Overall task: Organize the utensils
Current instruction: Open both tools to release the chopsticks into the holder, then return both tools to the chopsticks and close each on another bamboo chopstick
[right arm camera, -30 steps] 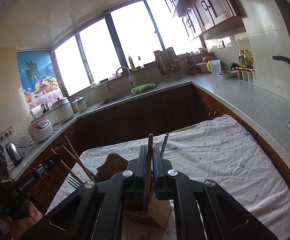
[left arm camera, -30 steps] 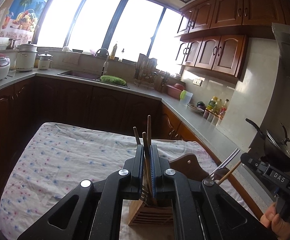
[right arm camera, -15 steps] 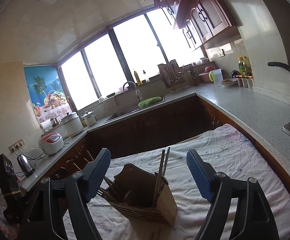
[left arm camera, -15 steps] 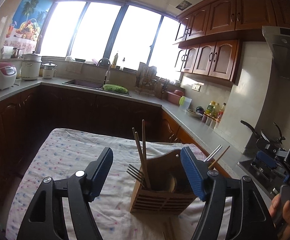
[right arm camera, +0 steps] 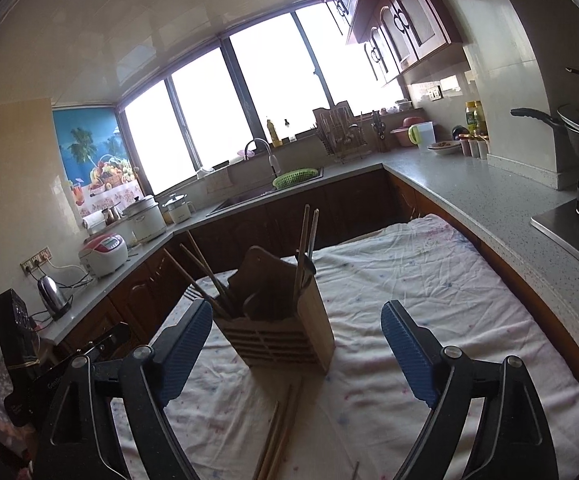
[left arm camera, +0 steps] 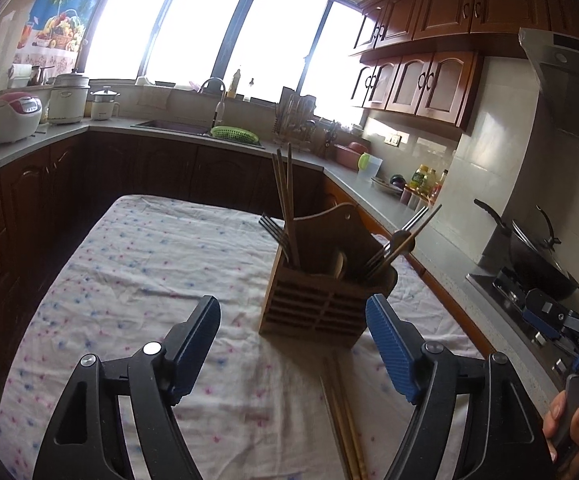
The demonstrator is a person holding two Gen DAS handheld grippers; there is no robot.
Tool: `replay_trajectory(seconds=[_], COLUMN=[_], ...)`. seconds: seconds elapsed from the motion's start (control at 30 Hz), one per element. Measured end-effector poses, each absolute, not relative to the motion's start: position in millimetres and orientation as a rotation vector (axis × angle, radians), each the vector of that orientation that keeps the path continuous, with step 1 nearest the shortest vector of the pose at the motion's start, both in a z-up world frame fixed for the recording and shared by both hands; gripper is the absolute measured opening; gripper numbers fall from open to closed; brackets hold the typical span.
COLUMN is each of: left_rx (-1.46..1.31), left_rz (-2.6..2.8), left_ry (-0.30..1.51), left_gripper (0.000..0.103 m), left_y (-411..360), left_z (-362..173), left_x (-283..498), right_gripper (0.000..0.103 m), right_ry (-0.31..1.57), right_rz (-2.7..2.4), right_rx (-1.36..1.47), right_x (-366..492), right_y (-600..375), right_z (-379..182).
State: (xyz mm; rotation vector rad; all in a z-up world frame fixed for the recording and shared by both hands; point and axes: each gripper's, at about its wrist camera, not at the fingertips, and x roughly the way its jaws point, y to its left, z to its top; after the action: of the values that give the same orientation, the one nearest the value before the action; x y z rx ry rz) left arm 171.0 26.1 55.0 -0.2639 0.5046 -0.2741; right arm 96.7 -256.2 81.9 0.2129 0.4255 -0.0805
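Both my tools have let go and drawn back from the holder (left arm camera: 321, 280); left tool (left arm camera: 292, 334) and right tool (right arm camera: 296, 336) are opening, empty. Next: grasp the chopsticks (left arm camera: 343, 420) lying on the bench (left arm camera: 129, 280).

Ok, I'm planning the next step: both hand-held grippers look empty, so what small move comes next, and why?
Probably lower the right hand-held gripper onto the loose chopsticks lying on the cloth in front of the wooden holder. Its jaws are opening with nothing between them, the left hand-held gripper is empty too, and those chopsticks are not yet in the holder.
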Motion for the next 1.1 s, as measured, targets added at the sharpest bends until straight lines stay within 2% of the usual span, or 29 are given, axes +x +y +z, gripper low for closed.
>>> replay_trajectory(seconds=[0.47,0.8,1.1], left_rx=[-0.260,-0.232,-0.240], left_rz=[-0.249,-0.243,-0.203], left_ry=[0.624,0.734,0.808], left_gripper=[0.075,0.074,0.074], left_y=[22.5,7.4,6.9], left_z=[45.3,32.2,15.9], left_x=[157.6,171.3,196.3], right_gripper=[0.087,0.067,0.054], right_ry=[0.625,0.737,0.813], right_rz=[-0.123,-0.110,-0.071], right_rx=[0.232,0.225,0.210], right_x=[50.3,59.6,135.4], right_y=[-257.6,-247.2,-239.7], right_z=[10.1,-22.4,-39.1])
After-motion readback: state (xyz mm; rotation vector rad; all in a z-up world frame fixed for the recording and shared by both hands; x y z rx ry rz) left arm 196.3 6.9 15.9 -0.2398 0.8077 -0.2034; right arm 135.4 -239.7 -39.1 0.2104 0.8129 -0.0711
